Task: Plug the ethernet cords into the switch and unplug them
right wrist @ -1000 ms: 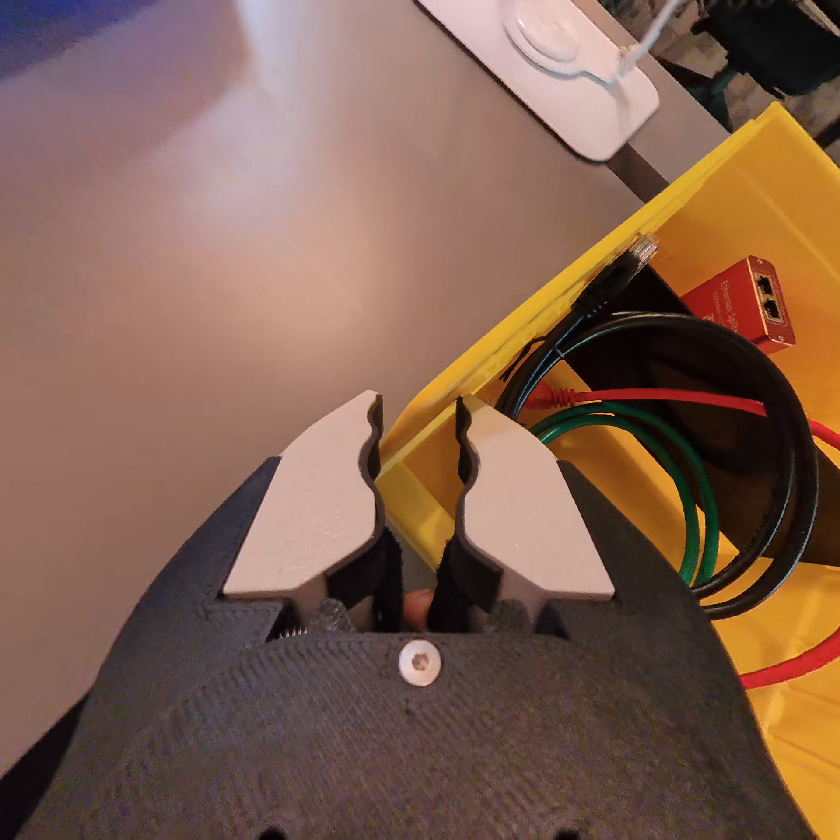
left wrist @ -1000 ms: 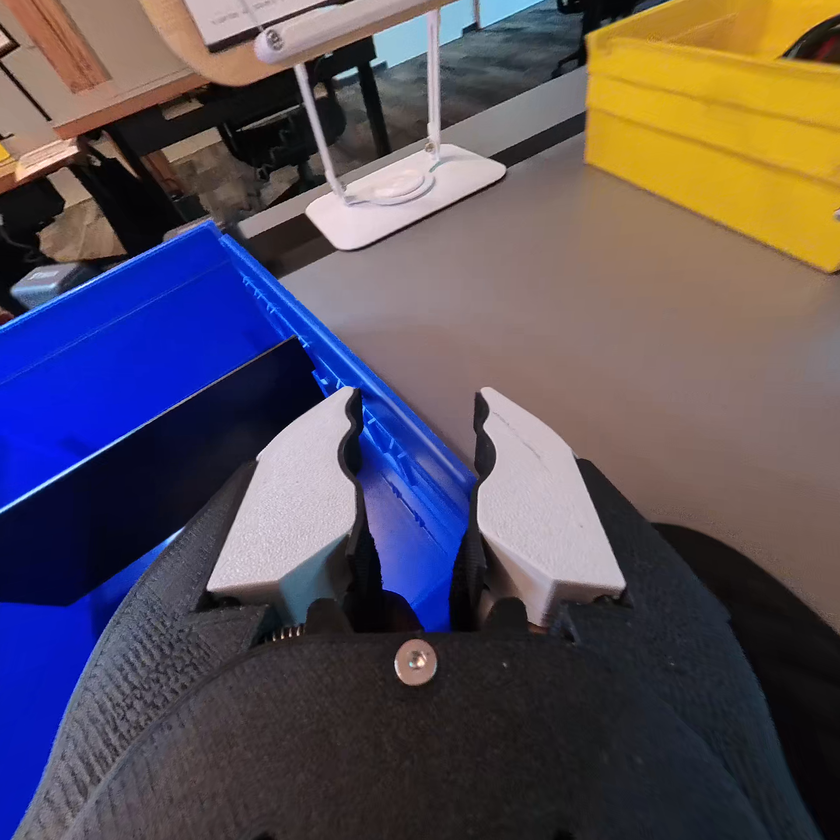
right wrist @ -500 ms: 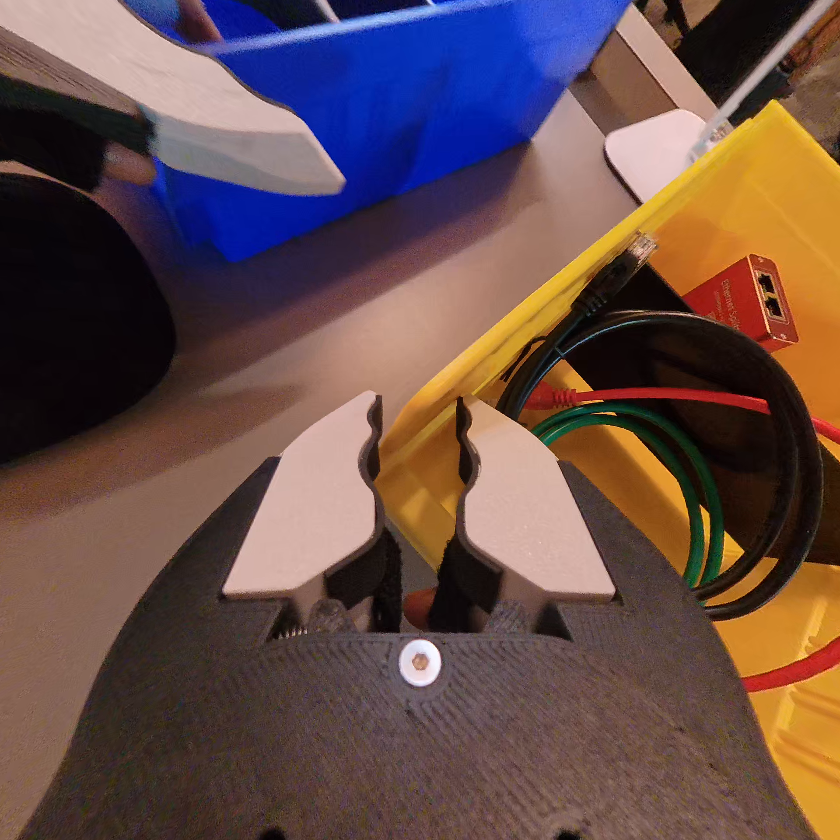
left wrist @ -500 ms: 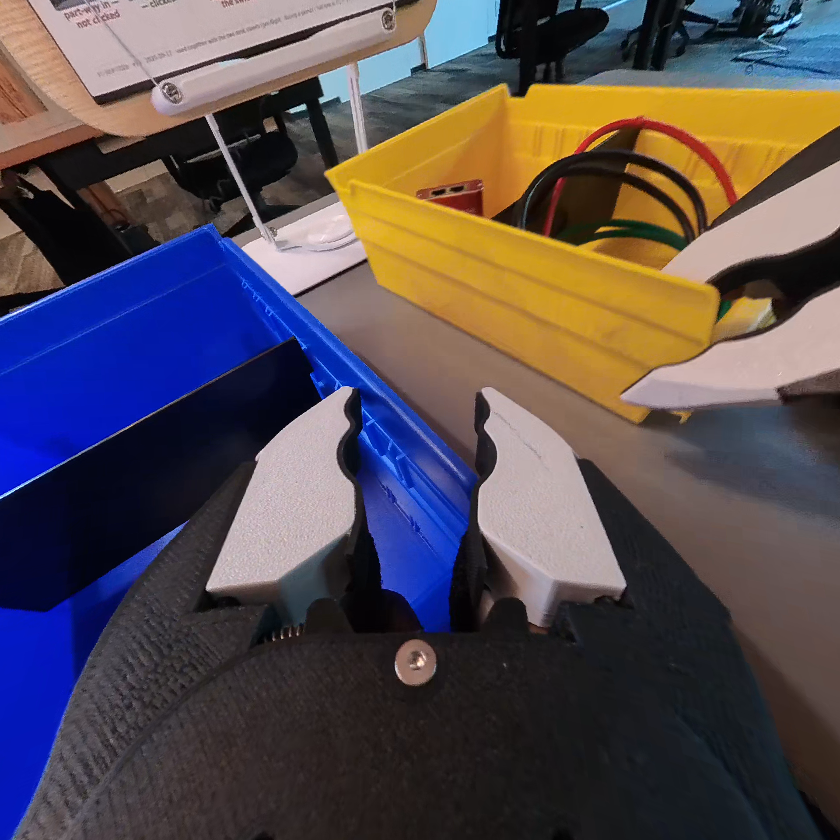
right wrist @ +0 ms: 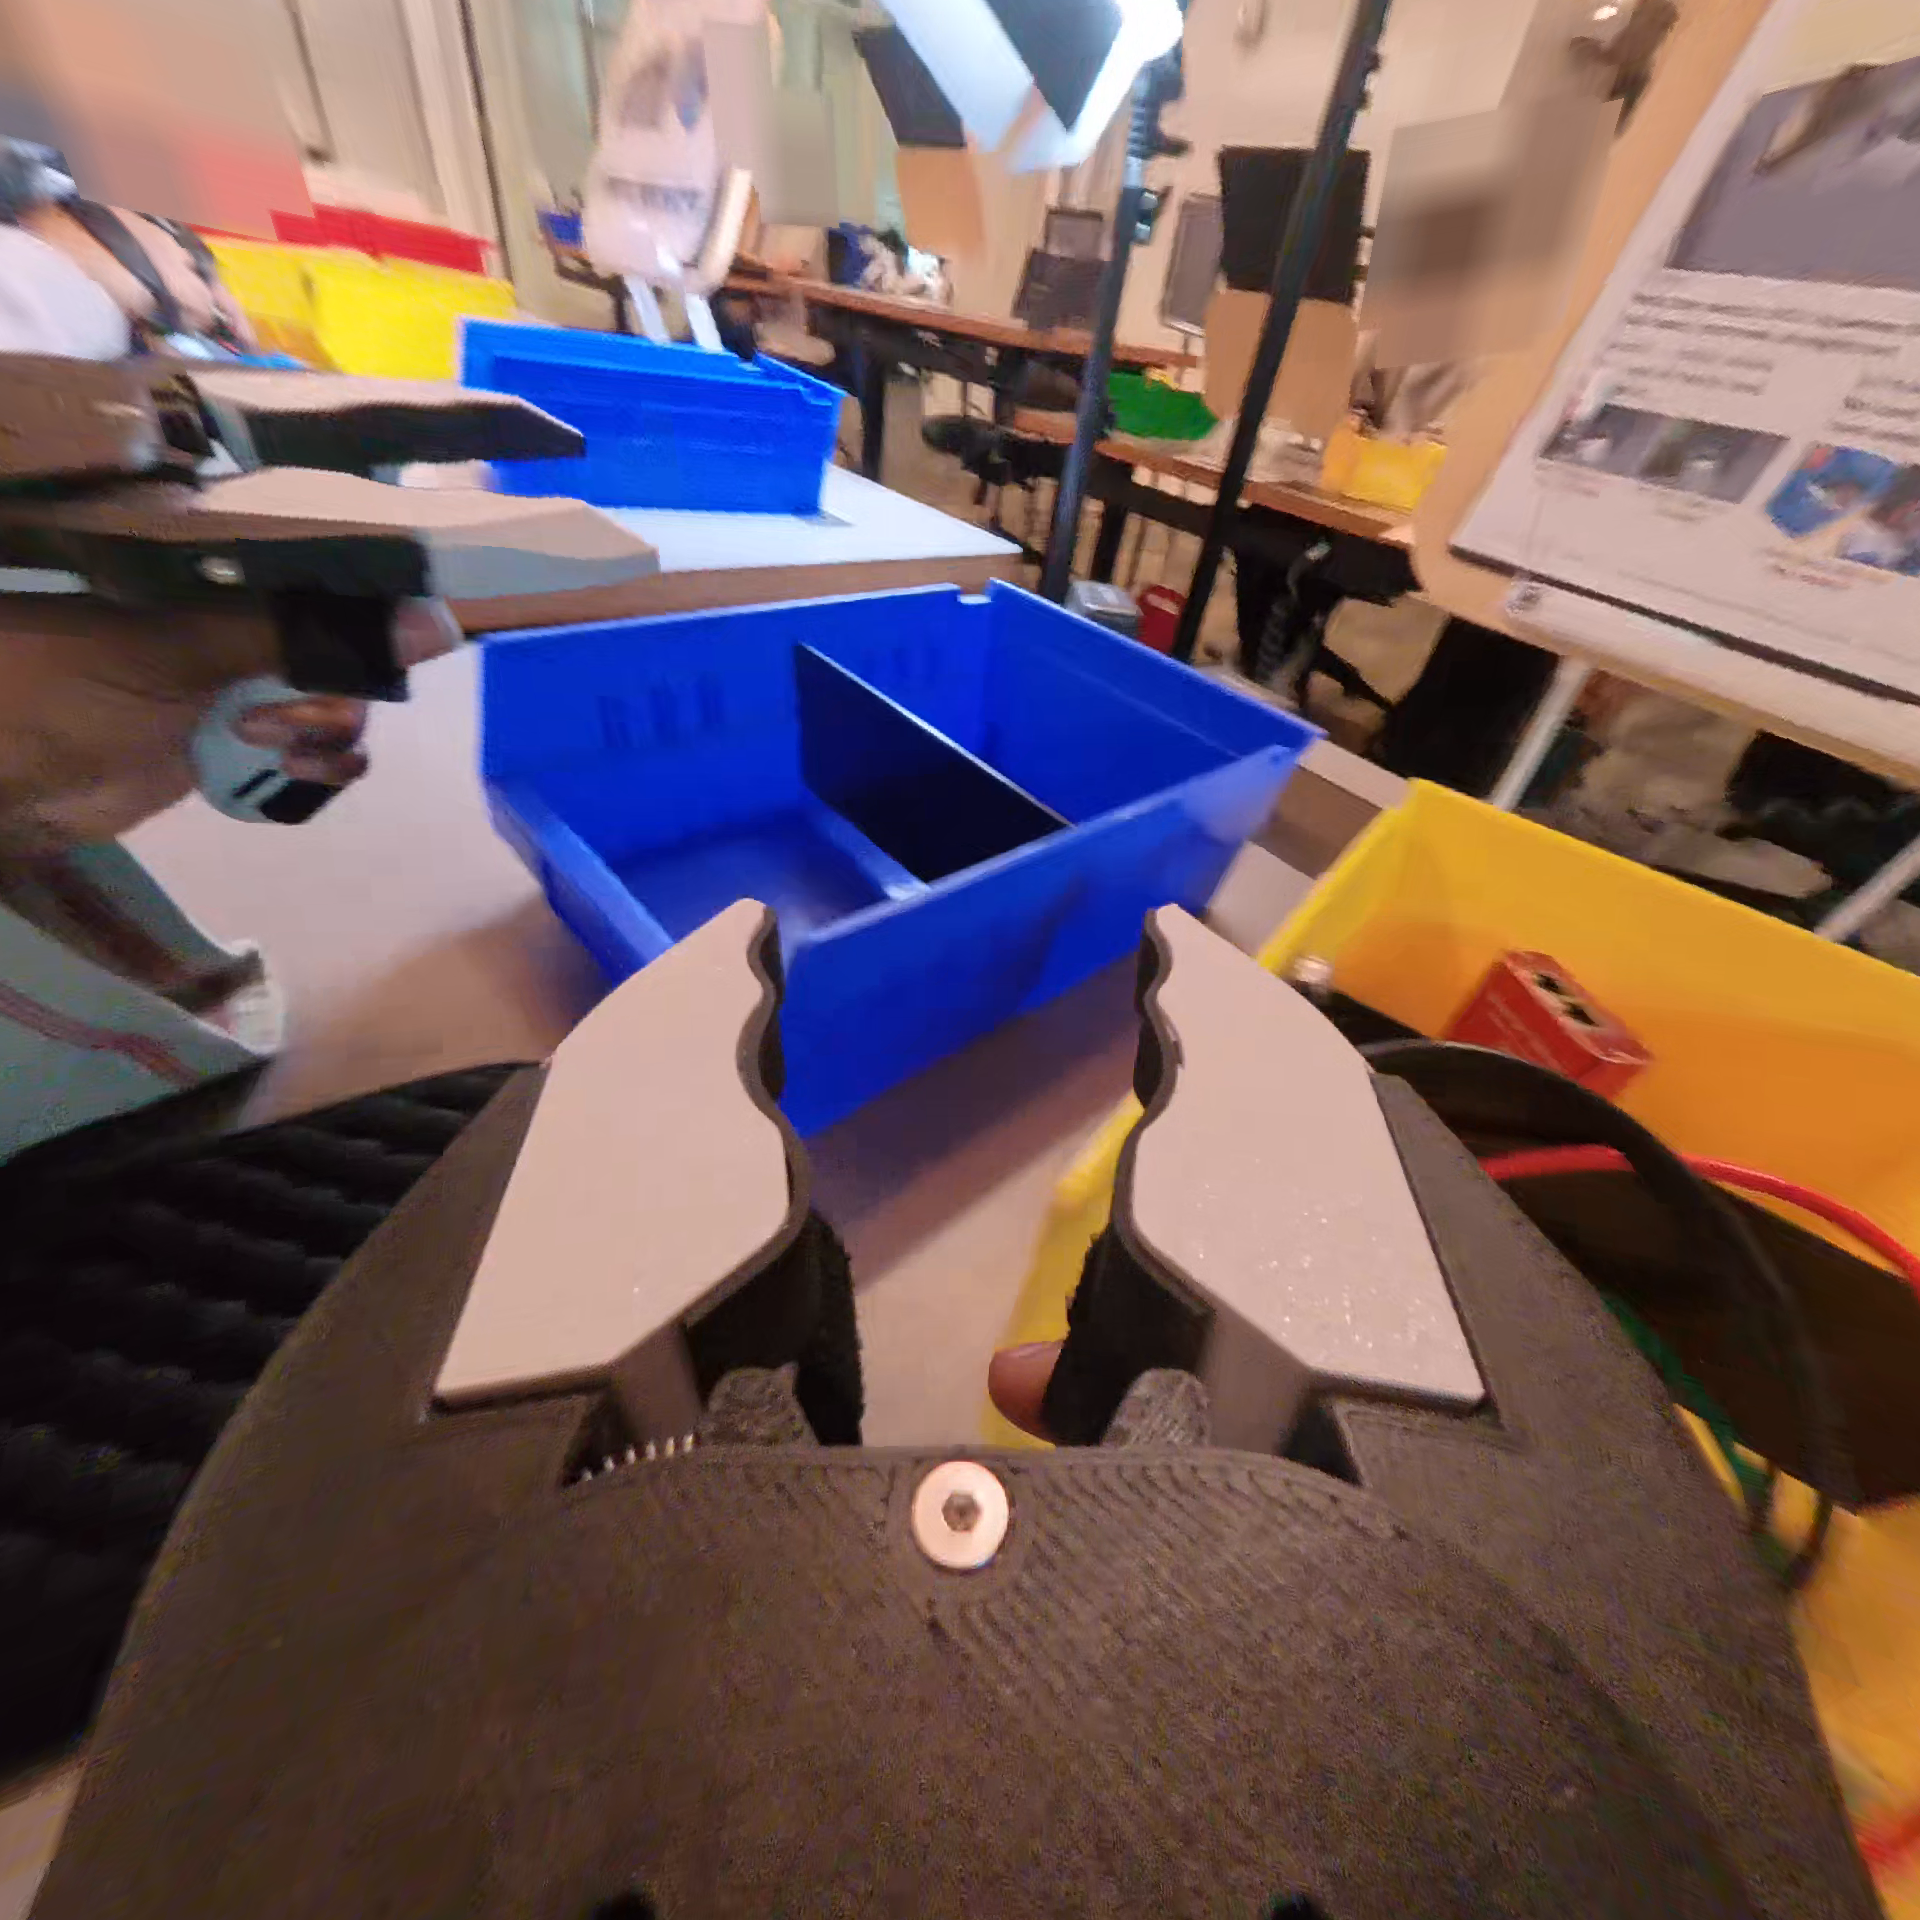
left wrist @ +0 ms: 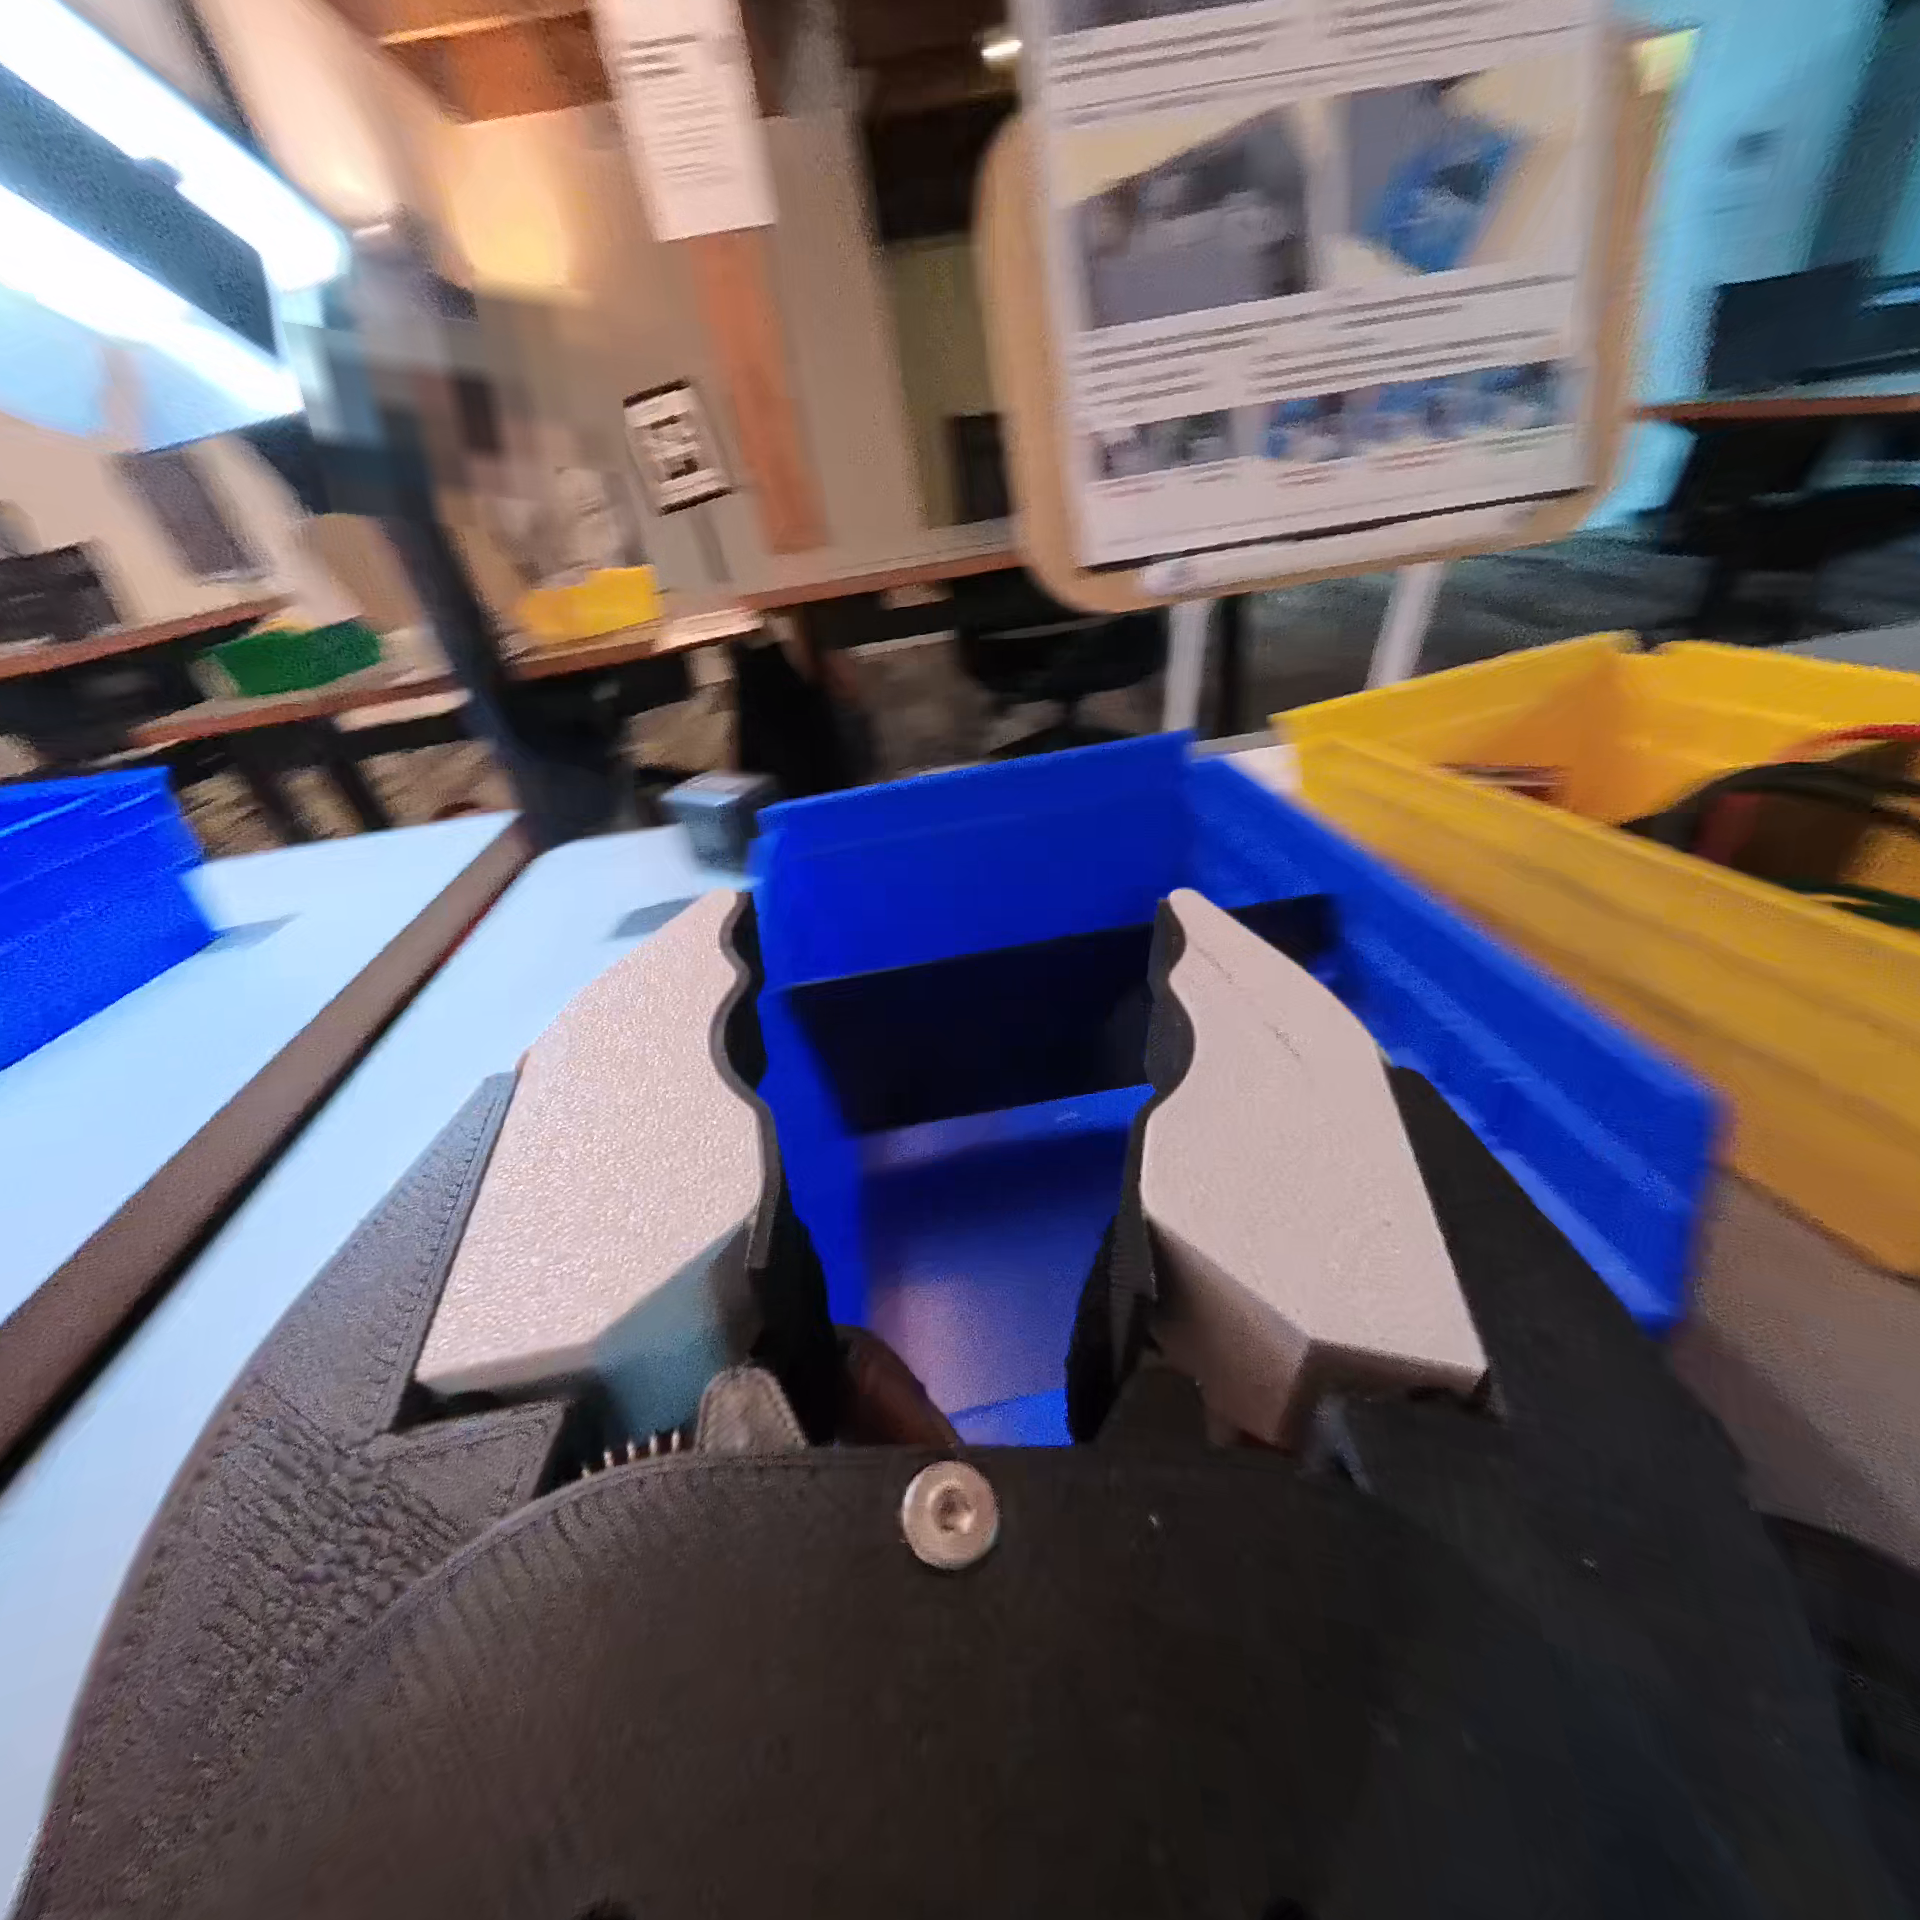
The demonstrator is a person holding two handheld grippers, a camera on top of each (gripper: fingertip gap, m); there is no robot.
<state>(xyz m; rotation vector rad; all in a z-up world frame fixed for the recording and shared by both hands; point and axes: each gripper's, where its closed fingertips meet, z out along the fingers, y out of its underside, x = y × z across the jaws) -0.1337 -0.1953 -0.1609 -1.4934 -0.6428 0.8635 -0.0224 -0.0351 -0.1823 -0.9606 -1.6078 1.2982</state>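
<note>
The right gripper (right wrist: 956, 997) gapes empty above the counter (right wrist: 416, 935). A blue bin (right wrist: 935, 966) sits ahead. A red switch (right wrist: 1548, 1023) lies in the yellow bin (right wrist: 1662, 935).

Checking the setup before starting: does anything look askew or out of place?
Nothing stands out. The blue bin sits flat with its divider upright; the red switch and coiled cords lie inside the yellow bin.

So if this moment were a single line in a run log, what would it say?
left gripper: open, empty, over blue plastic bin | right gripper: open, empty | red box-shaped switch and coiled cords: untouched in yellow plastic bin
</note>
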